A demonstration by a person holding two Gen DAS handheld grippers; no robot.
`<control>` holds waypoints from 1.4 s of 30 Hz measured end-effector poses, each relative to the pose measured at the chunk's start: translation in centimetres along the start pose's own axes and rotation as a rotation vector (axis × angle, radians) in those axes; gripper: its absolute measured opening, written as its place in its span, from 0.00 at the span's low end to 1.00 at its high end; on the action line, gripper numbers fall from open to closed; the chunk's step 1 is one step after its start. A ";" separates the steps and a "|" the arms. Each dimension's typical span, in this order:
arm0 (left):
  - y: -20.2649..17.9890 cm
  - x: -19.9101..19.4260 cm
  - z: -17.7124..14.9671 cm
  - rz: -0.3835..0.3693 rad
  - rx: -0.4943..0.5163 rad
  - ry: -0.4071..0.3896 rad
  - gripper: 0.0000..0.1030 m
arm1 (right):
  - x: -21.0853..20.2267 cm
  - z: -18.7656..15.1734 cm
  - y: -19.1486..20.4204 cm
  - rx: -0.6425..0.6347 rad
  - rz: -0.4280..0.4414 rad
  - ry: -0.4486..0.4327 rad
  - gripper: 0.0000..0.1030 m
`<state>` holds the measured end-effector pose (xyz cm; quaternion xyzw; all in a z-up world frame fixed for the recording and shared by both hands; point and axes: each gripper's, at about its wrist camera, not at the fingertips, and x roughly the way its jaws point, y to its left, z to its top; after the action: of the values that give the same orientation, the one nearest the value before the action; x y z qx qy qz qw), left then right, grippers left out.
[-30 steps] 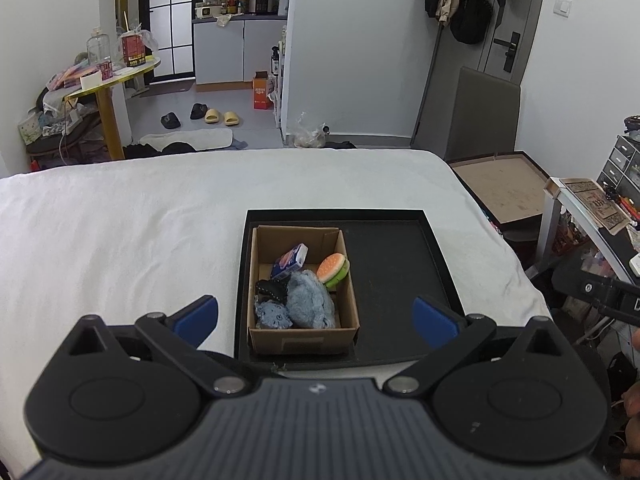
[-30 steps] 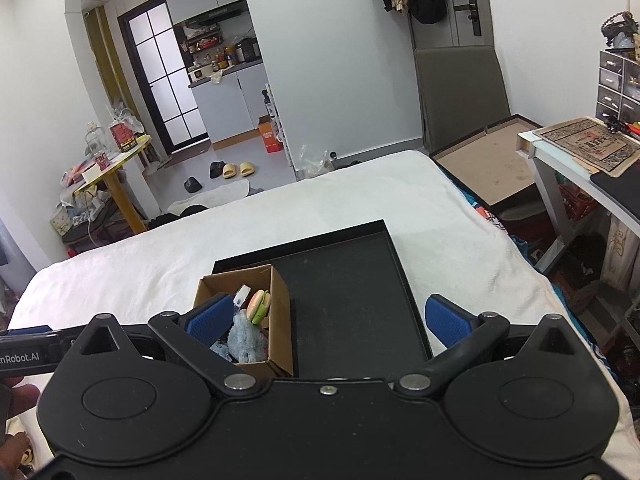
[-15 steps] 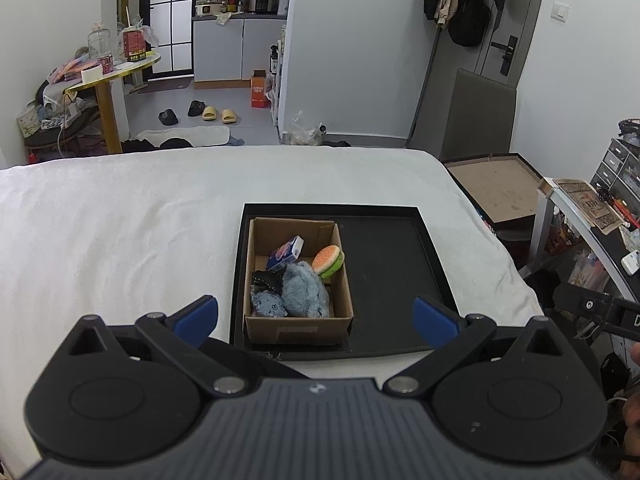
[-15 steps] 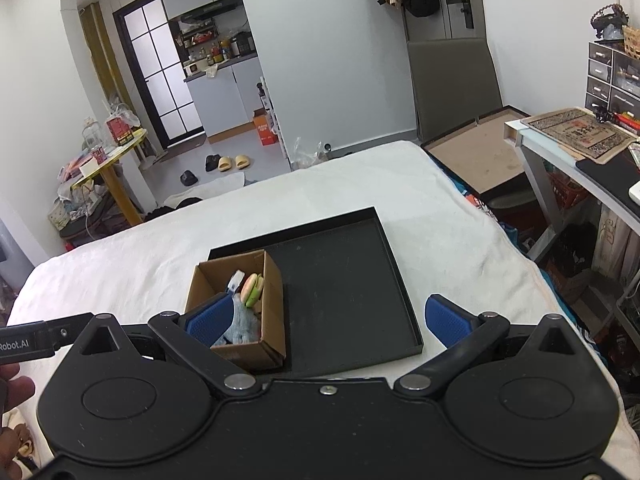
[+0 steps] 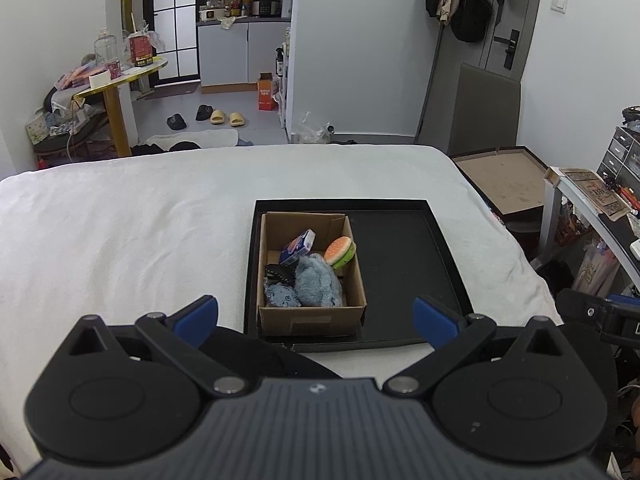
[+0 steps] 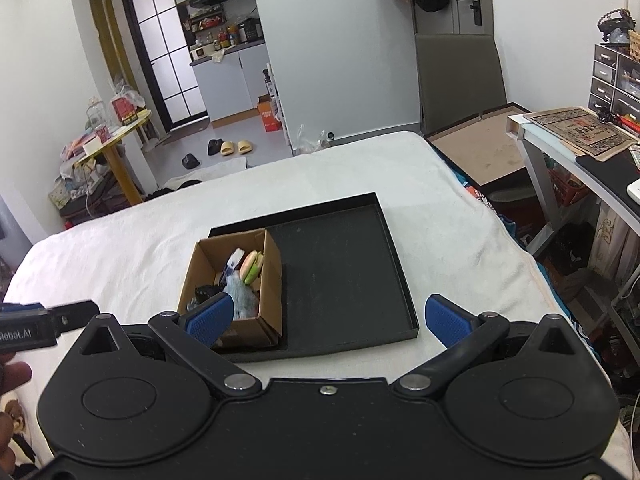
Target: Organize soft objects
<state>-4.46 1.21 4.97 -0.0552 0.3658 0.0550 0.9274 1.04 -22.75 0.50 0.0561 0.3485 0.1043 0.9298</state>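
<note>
A brown cardboard box stands in the left part of a black tray on the white bed. In it lie a burger plush, a fluffy blue-grey toy, a small blue cloth, a black item and a blue-white packet. My left gripper is open and empty, held back above the tray's near edge. My right gripper is open and empty, near the box and tray; its left fingertip overlaps the box's near corner in view.
The white bed spreads wide to the left. Right of it stand a flat cardboard-lined case and a desk with drawers. A yellow side table with clutter and slippers are beyond the bed.
Both grippers have pulled back and up from the tray, so the box and tray look smaller and farther. Both stay open. The items in the box have not moved.
</note>
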 end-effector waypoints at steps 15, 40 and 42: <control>0.4 -0.2 -0.9 0.000 -0.002 0.008 1.00 | -0.4 -0.4 1.1 -0.038 0.025 -0.001 1.00; 0.4 -0.3 -1.3 -0.014 -0.011 0.004 1.00 | -0.5 -0.5 1.3 -0.037 0.032 0.001 1.00; 0.3 -0.3 -1.3 -0.014 -0.012 0.004 1.00 | -0.5 -0.5 1.3 -0.039 0.033 0.002 1.00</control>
<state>-5.58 1.32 4.20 -0.0632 0.3668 0.0506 0.9268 0.15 -21.58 0.66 0.0434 0.3463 0.1263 0.9286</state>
